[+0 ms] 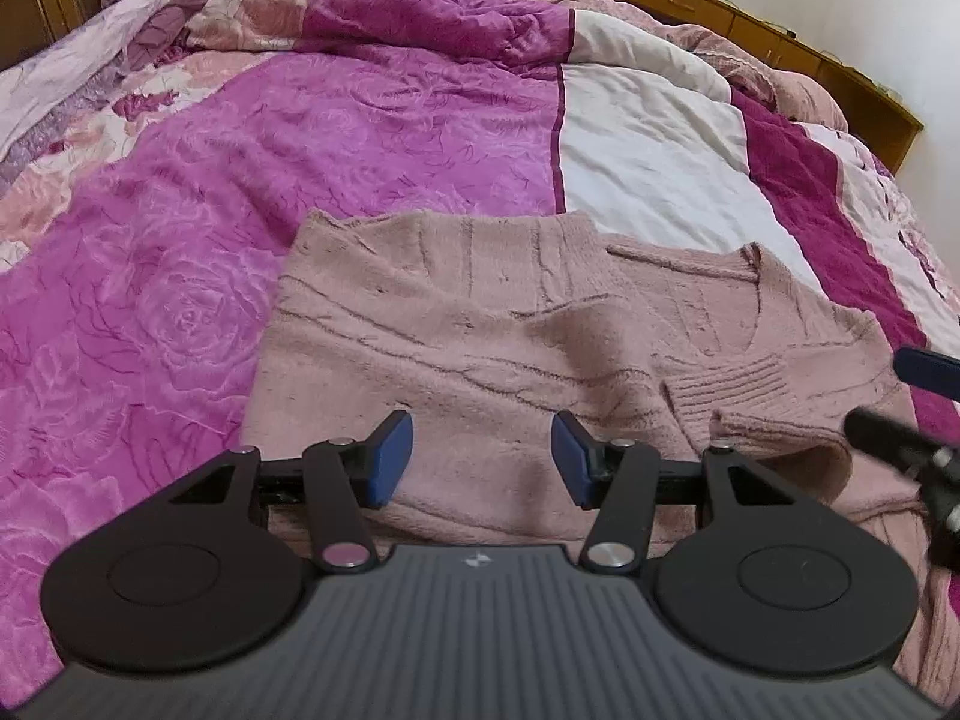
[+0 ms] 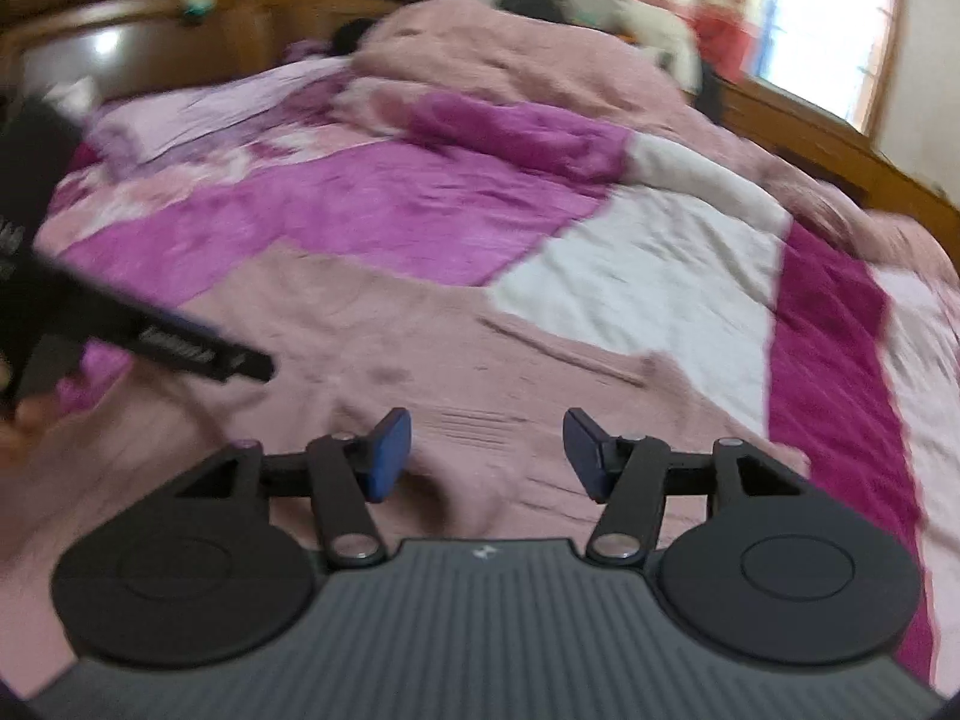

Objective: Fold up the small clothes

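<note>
pink sweater spread on the bed, both grippers empty above it

a dusty pink knitted sweater lies on the bed's patchwork quilt, over its magenta and white panels. its near part is folded over, with a ribbed cuff showing towards the right.

the left gripper hangs just over the sweater's near edge, jaws spread, blue pads apart with only knit seen between them. the right gripper is also over the sweater, jaws spread with nothing pinched; that view is blurred.

each gripper shows at the edge of the other's view. a wooden headboard stands beyond the bed, and a window on the right.
</note>
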Demonstrator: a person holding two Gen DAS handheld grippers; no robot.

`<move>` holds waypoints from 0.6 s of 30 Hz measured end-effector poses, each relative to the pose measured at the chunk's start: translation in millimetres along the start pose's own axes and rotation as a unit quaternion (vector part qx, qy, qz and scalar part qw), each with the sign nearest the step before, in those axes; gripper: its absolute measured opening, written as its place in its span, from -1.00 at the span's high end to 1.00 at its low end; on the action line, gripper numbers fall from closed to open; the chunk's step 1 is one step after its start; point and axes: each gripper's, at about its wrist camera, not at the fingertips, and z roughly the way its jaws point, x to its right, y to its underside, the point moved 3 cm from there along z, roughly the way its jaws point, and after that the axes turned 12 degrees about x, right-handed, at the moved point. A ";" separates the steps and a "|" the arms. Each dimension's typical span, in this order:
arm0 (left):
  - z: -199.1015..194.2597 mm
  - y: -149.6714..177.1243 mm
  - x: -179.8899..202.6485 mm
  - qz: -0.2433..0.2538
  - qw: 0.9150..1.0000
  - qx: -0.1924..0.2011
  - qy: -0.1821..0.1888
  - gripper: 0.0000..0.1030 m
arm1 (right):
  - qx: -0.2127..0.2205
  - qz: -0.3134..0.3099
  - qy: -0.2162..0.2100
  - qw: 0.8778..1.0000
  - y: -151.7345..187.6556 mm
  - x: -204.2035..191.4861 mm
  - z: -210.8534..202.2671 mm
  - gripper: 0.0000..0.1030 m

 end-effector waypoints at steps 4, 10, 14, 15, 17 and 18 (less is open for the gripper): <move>-7.2 -1.6 -7.3 -0.001 1.000 0.007 -0.006 -0.15 | -0.027 -0.099 -0.008 0.995 1.8 -28.2 16.7 -0.11; -11.6 -2.9 -18.6 -0.015 1.000 0.009 -0.012 -0.15 | -0.074 -0.171 -0.034 0.982 13.0 -50.7 45.9 0.28; -13.0 -5.6 -20.4 -0.021 1.000 0.014 -0.011 -0.15 | -0.065 -0.157 -0.020 0.985 8.8 -45.9 49.9 0.75; -13.1 -6.8 -20.3 -0.020 1.000 0.017 -0.011 -0.15 | -0.057 -0.144 -0.016 0.988 5.9 -42.8 47.5 0.76; -11.7 -8.7 -18.9 -0.020 1.000 0.019 -0.011 -0.15 | -0.037 -0.123 0.009 0.992 -0.5 -32.6 41.6 0.76; -10.2 -9.5 -18.0 -0.020 1.000 0.020 -0.010 -0.15 | -0.026 -0.111 0.026 0.993 -3.7 -25.6 37.9 0.77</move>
